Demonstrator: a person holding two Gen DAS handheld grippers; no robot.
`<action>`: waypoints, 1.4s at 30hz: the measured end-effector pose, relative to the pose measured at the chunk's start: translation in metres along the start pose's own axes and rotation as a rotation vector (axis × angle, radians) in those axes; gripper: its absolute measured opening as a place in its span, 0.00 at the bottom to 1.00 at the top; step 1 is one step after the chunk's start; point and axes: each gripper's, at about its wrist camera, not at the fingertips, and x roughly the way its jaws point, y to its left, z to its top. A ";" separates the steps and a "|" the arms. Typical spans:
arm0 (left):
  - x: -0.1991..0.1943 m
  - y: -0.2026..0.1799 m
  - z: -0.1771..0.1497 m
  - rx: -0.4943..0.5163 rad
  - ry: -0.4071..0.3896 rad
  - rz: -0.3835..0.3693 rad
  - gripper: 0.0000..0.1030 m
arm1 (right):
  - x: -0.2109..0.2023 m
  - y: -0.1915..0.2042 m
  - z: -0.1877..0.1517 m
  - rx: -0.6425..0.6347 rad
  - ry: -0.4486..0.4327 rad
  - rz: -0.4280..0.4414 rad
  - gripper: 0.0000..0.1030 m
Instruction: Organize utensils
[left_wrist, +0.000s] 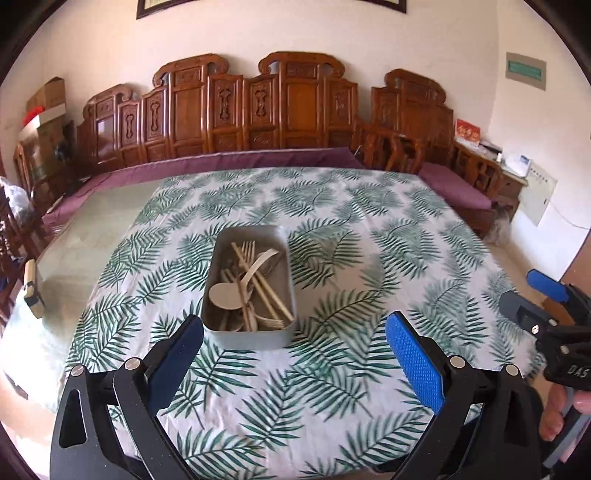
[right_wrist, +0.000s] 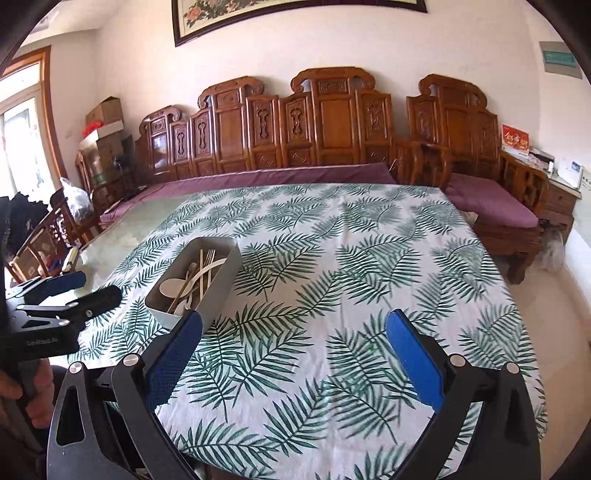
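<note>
Both tongs, left tongs (left_wrist: 295, 332) and right tongs (right_wrist: 293, 330), hang spread apart, gripping nothing. The utensils (left_wrist: 253, 284) lie tangled in the grey tray (left_wrist: 251, 338) at twelve o'clock on the leaf-print surface (left_wrist: 351, 229). Risk: crossed pieces likely snag, dragging neighbours out.

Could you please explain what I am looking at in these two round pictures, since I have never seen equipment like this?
A person holds a hand-operated two-finger gripper in each hand, each carrying a wide-angle camera looking along its blue-padded fingers. One picture comes from the left gripper, the other from the right gripper. Both are open and hold nothing. On the leaf-print tablecloth sits a grey tray holding a jumble of beige utensils: forks, spoons and chopsticks. Behind the table is a carved wooden bench.
</note>
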 end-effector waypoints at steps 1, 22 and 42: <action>-0.006 -0.004 0.002 0.007 -0.011 0.000 0.93 | -0.006 -0.002 0.000 0.001 -0.010 -0.004 0.97; -0.123 -0.023 0.042 0.011 -0.247 0.059 0.93 | -0.117 0.008 0.042 -0.020 -0.276 -0.022 0.97; -0.132 -0.019 0.037 -0.016 -0.271 0.046 0.93 | -0.123 0.011 0.041 -0.022 -0.288 -0.038 0.97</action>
